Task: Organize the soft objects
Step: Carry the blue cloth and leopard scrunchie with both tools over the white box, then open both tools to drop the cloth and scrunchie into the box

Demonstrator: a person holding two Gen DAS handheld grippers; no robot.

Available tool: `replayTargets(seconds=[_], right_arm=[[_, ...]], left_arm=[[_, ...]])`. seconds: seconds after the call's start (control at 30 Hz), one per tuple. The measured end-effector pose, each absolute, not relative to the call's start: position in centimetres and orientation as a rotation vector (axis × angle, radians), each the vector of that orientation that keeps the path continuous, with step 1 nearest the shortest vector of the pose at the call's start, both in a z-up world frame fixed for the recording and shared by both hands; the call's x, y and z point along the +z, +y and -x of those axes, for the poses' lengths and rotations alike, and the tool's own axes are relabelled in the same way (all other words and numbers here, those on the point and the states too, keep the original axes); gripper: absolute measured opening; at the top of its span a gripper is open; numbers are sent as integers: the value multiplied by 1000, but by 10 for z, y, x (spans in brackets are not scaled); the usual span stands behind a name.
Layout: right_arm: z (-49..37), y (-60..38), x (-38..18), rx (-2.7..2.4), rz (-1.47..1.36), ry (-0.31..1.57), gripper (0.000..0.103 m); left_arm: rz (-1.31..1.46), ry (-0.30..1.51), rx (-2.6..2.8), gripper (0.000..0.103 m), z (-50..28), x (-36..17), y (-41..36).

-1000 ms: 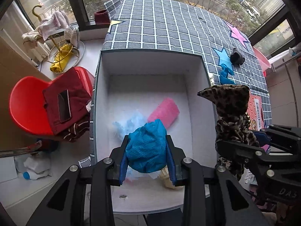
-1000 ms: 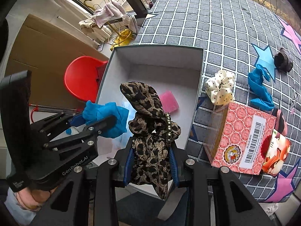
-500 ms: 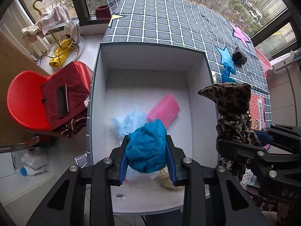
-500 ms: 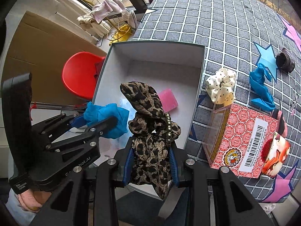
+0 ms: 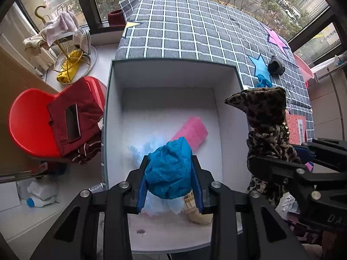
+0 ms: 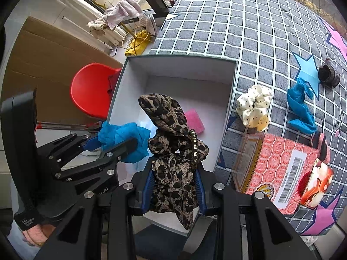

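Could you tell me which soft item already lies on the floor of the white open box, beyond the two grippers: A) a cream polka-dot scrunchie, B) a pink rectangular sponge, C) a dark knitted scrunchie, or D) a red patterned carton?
B: the pink rectangular sponge lies on the floor of the white open box, while the other items sit outside it on the checked cloth.

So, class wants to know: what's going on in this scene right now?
A person is sorting soft items into a white box using two handheld grippers. The left gripper is shut on a blue cloth, held over the box. The right gripper is shut on a leopard-print bow beside it. A pink sponge already lies in the box. A polka-dot scrunchie and another blue piece lie on the checked cover.
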State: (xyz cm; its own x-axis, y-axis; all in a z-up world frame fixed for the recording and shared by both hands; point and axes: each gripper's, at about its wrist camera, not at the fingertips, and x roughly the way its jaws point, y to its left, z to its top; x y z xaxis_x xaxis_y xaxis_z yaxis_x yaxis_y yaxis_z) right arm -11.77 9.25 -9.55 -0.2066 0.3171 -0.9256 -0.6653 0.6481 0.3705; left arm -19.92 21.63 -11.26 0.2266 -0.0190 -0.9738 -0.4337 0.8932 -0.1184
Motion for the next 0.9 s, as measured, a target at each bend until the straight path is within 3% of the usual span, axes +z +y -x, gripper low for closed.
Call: replayTargets(seconds=[0.9], right_arm=[[87,118,-87,918,257,1509,34]], left_arm=[[420,1282,366,40,174,-103,240]])
